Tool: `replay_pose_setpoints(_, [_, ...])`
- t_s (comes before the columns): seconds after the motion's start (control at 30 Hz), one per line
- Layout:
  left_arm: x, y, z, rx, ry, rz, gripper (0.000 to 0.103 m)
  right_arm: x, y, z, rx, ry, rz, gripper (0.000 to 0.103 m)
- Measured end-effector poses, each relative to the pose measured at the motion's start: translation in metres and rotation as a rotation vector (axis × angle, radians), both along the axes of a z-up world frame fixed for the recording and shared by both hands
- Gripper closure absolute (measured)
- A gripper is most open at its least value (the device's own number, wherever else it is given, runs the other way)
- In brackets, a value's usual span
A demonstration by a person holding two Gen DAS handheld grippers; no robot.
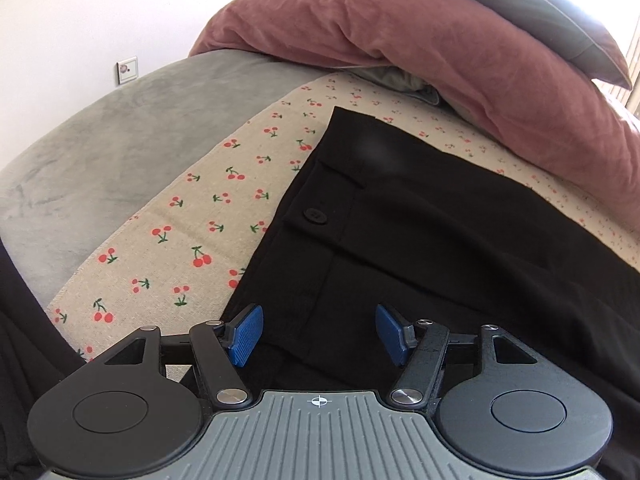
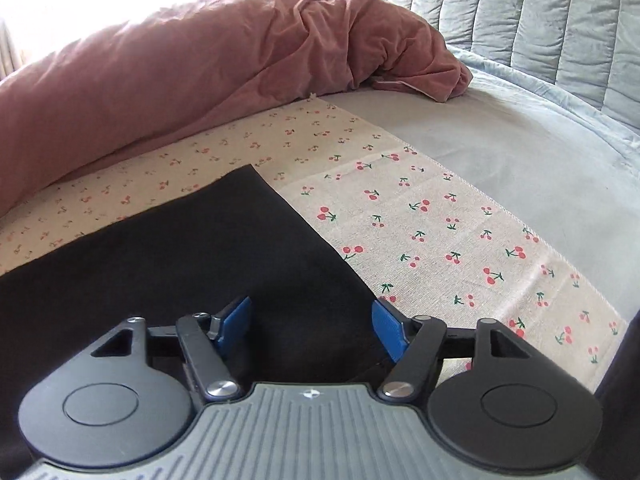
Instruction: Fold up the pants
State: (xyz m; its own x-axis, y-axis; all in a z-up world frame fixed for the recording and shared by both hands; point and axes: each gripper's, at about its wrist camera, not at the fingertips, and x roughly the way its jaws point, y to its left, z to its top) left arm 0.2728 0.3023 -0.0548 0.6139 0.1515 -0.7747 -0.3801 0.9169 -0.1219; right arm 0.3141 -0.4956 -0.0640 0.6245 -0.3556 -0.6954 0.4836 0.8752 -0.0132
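Black pants [image 1: 420, 216] lying flat on a cherry-print cloth [image 1: 192, 216] on the bed. In the left wrist view, waist end w/ one black button [image 1: 315, 215] and a pocket flap facing up; waist edge runs slanting from top middle down toward the left gripper [image 1: 319, 334]. In the right wrist view, the other end of the pants [image 2: 180, 248] shows a straight edge slanting down to the right gripper [image 2: 311, 330], far corner pointing up at the pink duvet [image 2: 180, 80].

Room to move: wide strip of bare cherry cloth left of the waist edge, then grey blanket [image 1: 100, 152] past the cloth's stitched edge. In the right wrist view, lots of bare cloth [image 2: 440, 232] right of the pants, then pale blue sheet [image 2: 520, 152] and quilted blue cover [image 2: 520, 12]. Less room at the back: pink duvet bunched up close behind the pants, resting on the cloth's far side.

No writing or brand to read. Small white wall plate [image 1: 127, 70] far off, too small to read.

Both grippers tilted down at the bed. Left fingers [image 1: 246, 334] apart, blue pads over the black fabric near the waist, nothing pinched btw them. Right fingers [image 2: 386, 334] apart too, over the pants' end; right pad sits about at the fabric edge, no squeeze seen.
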Motion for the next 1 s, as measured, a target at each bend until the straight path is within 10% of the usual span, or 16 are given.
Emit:
replay_pose_setpoints(0.07, [-0.002,-0.001,-0.002,0.009,-0.007,-0.007,0.040,0.010,0.007,-0.003,-0.088,0.016,0.060,0.103])
replay_pose_setpoints(0.47, [-0.015,0.006,0.006,-0.032,0.010,-0.006,0.039,0.032,0.045,0.016,-0.379,0.019,-0.077,0.103])
replay_pose_setpoints(0.67, [-0.067,-0.001,0.024,0.027,-0.068,-0.087,0.024,-0.083,0.082,0.068,-0.115,-0.286,0.036,0.048])
replay_pose_setpoints(1.0, [-0.139,-0.017,0.023,-0.128,-0.094,-0.144,0.024,-0.215,0.195,0.087,0.067,-0.283,0.260,0.032])
